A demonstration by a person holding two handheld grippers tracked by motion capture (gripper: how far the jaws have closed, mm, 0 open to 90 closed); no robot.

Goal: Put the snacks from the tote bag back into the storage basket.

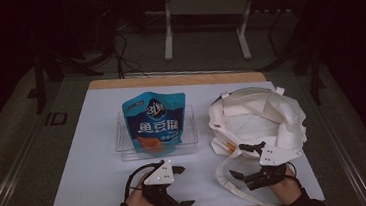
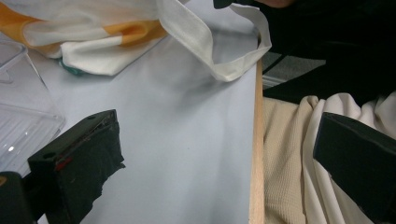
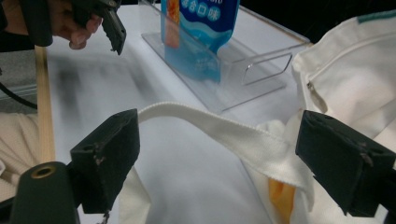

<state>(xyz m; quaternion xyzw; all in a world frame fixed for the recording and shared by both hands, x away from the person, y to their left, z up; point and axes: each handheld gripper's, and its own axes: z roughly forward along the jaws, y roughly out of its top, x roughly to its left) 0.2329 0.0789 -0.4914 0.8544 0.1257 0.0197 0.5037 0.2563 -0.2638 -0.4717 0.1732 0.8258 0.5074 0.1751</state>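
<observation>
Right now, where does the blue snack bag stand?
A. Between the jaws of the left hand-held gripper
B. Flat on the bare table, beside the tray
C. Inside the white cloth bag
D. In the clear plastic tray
D: in the high view the blue snack bag stands upright in the clear plastic tray, apart from the white cloth bag and from the open left hand-held gripper.

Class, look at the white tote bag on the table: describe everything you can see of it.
The tote bag is off-white cloth that looks like canvas, lying slumped and crumpled on the table's right half, right of the clear tray. Orange shows inside its folds. One long strap loops toward the near edge and crosses between the open jaws of the right tool.
</observation>
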